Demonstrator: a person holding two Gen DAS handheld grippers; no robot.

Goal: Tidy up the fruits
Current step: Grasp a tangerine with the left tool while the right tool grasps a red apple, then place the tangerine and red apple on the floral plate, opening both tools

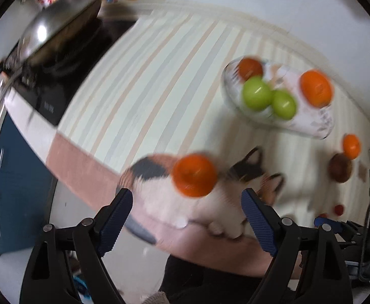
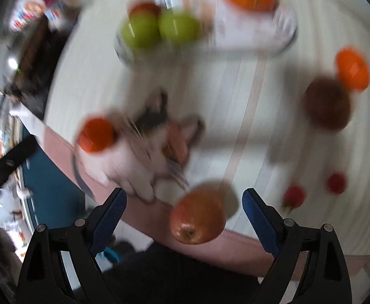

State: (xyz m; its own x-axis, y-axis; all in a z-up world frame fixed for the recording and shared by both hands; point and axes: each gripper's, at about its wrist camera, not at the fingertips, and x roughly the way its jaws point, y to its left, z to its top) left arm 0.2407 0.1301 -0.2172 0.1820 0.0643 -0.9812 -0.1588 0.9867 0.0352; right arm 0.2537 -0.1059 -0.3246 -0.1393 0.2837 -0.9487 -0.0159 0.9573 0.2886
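A: What are the two grippers doing?

B: The left gripper [image 1: 187, 210] has its jaws wide apart with nothing between them. The right gripper [image 2: 185, 210] is the same, jaws spread and gripping nothing.

A: Where is the fruit?

B: In the left wrist view a glass bowl [image 1: 319, 126] sits at about two o'clock on the striped tablecloth [image 1: 159, 76]. It holds two green apples [image 1: 257, 92], a red apple [image 1: 250, 68] behind them and an orange [image 1: 316, 88] at its right end.

A: And loose fruit?

B: A second orange [image 1: 194, 175] shows just ahead of the left gripper's open jaws, over the back of a calico cat [image 1: 159, 185] at the near table edge. The blur hides whether it touches the cat. At three o'clock a small orange [image 1: 351, 145] lies just beside a brown round fruit [image 1: 340, 168].

A: What does the right wrist view add?

B: A reddish apple [image 2: 197, 219] lies near the table edge, between the right gripper's blue pads [image 2: 261, 223] and apart from both. Two small red fruits [image 2: 294, 195] lie at four o'clock. Both views are smeared with motion blur.

A: Anything else?

B: A steel wok [image 1: 58, 25] on a black stove [image 1: 53, 86] at ten o'clock in the left view.
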